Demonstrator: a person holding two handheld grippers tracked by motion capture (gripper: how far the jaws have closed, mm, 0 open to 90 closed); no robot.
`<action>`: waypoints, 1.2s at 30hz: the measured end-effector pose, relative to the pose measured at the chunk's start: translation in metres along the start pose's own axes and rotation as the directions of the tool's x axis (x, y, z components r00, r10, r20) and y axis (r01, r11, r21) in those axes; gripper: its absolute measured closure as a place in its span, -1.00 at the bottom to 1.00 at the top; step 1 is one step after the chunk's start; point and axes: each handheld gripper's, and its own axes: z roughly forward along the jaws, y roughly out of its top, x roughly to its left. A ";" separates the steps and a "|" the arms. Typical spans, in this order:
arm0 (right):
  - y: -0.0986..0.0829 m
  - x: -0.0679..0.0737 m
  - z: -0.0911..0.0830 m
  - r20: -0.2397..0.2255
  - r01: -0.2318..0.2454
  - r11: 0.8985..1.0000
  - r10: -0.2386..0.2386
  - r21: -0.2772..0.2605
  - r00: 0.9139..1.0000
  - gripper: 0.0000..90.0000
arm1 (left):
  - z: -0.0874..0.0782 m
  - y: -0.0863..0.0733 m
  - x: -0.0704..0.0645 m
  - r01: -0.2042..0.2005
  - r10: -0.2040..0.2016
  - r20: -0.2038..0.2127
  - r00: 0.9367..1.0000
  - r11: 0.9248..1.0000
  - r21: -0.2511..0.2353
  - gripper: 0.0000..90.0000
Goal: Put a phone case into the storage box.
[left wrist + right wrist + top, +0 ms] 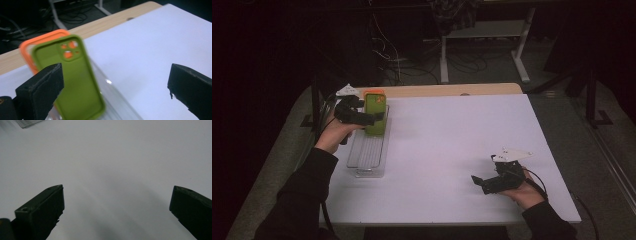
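Observation:
A green phone case (375,112) (72,82) stands upright at the far end of a clear slotted rack (368,150) (120,102) on the left of the white table. An orange phone case (374,92) (27,47) stands right behind it. My left gripper (377,118) (116,76) is open at the green case. Its jaws are set wide, and the case stands just beyond the left jaw, not clamped. My right gripper (479,183) (117,200) is open low over bare table at the front right, with nothing between its jaws.
The white tabletop (452,140) has a wooden edge (437,90) along its far side. A corner of the clear rack (28,122) shows at the top left of the right gripper view. Desk legs and cables (444,60) lie on the dark floor beyond.

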 end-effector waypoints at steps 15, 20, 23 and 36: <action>0.001 0.001 -0.002 -0.008 -0.002 1.000 0.002 -0.005 1.000 -1.00 | -0.022 -0.024 -0.044 -0.084 0.087 0.100 0.991 0.996 -0.033 -0.99; 0.002 0.000 -0.003 -0.009 -0.004 1.000 0.003 -0.010 1.000 -1.00 | -0.027 -0.037 -0.049 -0.091 0.093 0.130 0.987 0.996 -0.024 -0.99; 0.002 -0.001 -0.004 -0.009 0.004 1.000 -0.004 -0.013 1.000 -1.00 | -0.030 -0.043 -0.052 -0.097 0.100 0.142 0.985 0.995 -0.027 -0.99; 0.005 -0.002 -0.008 -0.017 0.001 1.000 -0.002 -0.024 1.000 -1.00 | -0.032 -0.074 -0.065 -0.109 0.112 0.180 0.977 0.994 -0.031 -0.99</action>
